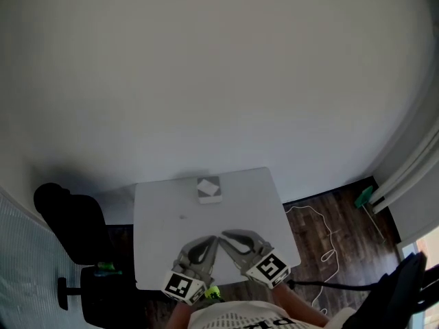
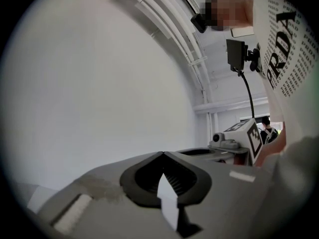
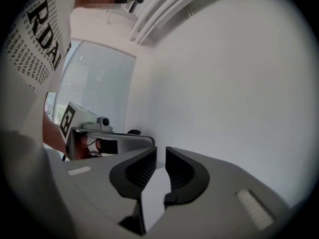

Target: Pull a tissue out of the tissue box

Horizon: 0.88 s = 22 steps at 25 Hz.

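The tissue box (image 1: 208, 189), grey with a white tissue at its top, stands near the far edge of the white table (image 1: 164, 218). Both grippers hover over the table's near half, well short of the box, their tips close together. My left gripper (image 1: 211, 240) (image 2: 162, 154) has its jaws closed tip to tip with nothing in them. My right gripper (image 1: 225, 236) (image 3: 161, 151) shows a narrow gap between its jaws, and only the table surface is visible through it. Neither gripper view shows the box.
A black office chair (image 1: 72, 235) stands left of the table. Dark wood floor with a loose white cable (image 1: 322, 235) lies to the right, and a white wall rises behind the table. Each gripper's marker cube (image 2: 250, 136) appears in the other's view.
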Each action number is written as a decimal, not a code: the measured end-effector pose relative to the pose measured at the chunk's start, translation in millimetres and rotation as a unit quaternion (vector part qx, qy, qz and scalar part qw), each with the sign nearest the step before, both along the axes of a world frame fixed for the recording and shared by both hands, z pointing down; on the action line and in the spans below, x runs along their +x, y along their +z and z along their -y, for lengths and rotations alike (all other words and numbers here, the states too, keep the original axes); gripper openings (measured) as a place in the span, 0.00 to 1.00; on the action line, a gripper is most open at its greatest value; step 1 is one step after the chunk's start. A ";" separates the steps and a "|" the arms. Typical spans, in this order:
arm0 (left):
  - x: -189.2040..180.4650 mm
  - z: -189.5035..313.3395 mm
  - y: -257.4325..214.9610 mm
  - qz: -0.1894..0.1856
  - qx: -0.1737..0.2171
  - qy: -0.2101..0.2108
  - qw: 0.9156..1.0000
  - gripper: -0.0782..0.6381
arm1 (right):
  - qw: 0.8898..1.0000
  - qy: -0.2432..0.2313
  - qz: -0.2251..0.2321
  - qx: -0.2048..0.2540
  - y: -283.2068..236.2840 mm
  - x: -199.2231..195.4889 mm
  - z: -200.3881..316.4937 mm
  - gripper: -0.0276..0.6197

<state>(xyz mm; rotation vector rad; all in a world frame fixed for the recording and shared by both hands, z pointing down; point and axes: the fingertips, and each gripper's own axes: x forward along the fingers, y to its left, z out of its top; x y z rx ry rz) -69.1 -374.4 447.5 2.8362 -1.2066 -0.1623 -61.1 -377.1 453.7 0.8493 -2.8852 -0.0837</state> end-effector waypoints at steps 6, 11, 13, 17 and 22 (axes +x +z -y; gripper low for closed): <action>-20.8 24.8 -3.7 -0.002 0.008 0.006 1.000 0.10 | 1.000 0.007 -0.007 0.004 0.7 -20.7 23.2 0.12; -36.0 41.4 -3.3 -0.003 0.009 0.010 1.000 0.10 | 1.000 0.012 -0.008 0.002 1.2 -35.7 39.3 0.13; -41.5 48.1 -1.1 -0.003 0.009 0.010 1.000 0.10 | 1.000 0.013 -0.011 0.002 3.8 -41.0 45.6 0.13; -43.0 53.5 4.3 0.002 0.009 0.013 1.000 0.10 | 1.000 0.015 -0.013 0.005 8.3 -42.6 49.4 0.14; -32.8 54.5 9.1 0.005 0.005 0.007 1.000 0.10 | 1.000 0.013 -0.023 0.003 13.3 -32.0 50.9 0.14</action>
